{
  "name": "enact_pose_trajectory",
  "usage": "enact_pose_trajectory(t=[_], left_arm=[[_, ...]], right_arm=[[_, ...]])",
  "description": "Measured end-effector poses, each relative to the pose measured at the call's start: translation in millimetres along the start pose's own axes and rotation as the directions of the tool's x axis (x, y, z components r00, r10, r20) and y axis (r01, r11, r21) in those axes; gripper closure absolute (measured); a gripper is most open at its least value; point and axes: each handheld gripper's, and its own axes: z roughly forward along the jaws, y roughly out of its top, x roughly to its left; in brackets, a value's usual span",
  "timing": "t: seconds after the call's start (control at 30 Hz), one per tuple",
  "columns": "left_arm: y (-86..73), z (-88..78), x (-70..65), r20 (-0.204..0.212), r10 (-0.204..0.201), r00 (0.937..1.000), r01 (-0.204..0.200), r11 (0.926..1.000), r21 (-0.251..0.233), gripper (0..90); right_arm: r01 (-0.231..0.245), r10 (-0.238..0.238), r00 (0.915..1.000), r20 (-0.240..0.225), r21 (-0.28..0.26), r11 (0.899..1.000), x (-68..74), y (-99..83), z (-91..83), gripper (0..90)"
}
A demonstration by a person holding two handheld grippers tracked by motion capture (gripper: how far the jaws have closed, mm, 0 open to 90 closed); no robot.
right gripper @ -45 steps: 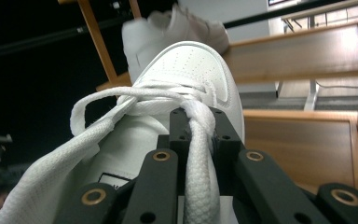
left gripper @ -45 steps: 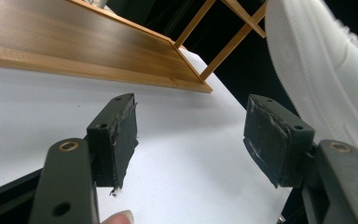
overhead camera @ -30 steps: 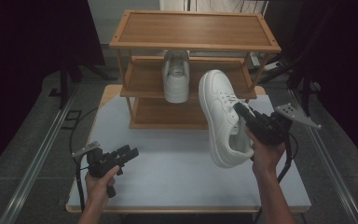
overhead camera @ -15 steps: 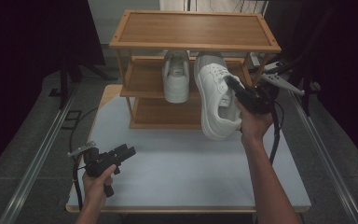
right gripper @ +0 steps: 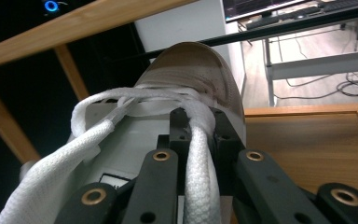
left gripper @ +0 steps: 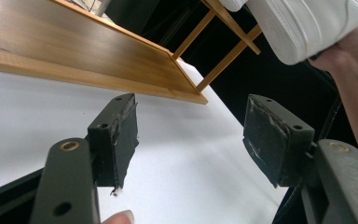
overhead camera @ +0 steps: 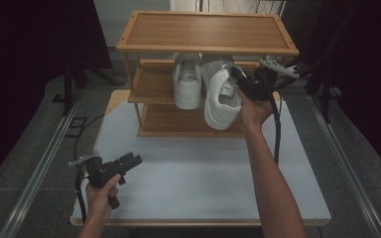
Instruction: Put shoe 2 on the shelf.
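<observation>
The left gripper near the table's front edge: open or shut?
Open. The left gripper has its jaws wide apart with only white table between them.

Two shoes [overhead camera: 187, 82] on rack [overhead camera: 154, 88]

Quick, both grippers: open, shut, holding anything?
Left gripper: open, holding nothing, low over the table.
Right gripper: shut on the white shoe, at the rack's middle shelf.

Change record: held shoe moved onto rack

White shoe [overhead camera: 221, 96], clamped in right gripper [overhead camera: 243, 84], carried from above table's right side to middle shelf [overhead camera: 151, 84], toe inward beside second shoe [overhead camera: 187, 82]; left gripper [overhead camera: 129, 162] shifted slightly toward front edge.
</observation>
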Motion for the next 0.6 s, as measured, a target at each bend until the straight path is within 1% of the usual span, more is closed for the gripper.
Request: enact_pose_trajectory(t=[0.07,0.2,0.47,0.5,0.6], left_arm=[[-0.5,0.5,0.4,0.003,-0.002,1.0000,0.002,1.0000,0.002,34.9],[-0.7,0.9,1.5,0.005,-0.005,1.0000,0.005,1.0000,0.005,35.0],[-0.3,-0.1,3.3,0.004,-0.013,0.9999,0.013,0.9999,0.002,35.0],[-0.4,-0.1,3.6,0.003,-0.012,0.9999,0.012,0.9999,0.003,35.0],[-1.2,1.0,4.2,0.005,-0.015,0.9999,0.015,0.9999,0.004,35.0]], right_arm=[[-0.006,0.006,0.9999,0.015,-0.005,1.000,-0.6,1.2,6.3,82.6],[0.001,-0.001,0.9993,0.037,0.008,1.000,-1.7,1.9,17.8,82.5],[-0.017,0.016,0.9981,0.060,0.006,1.000,-5.9,4.2,33.4,82.4],[-0.025,0.025,0.9979,0.059,0.002,1.000,-6.5,4.3,34.8,82.3],[-0.029,0.030,0.9974,0.066,-0.007,1.000,-7.8,4.8,38.4,82.2]])
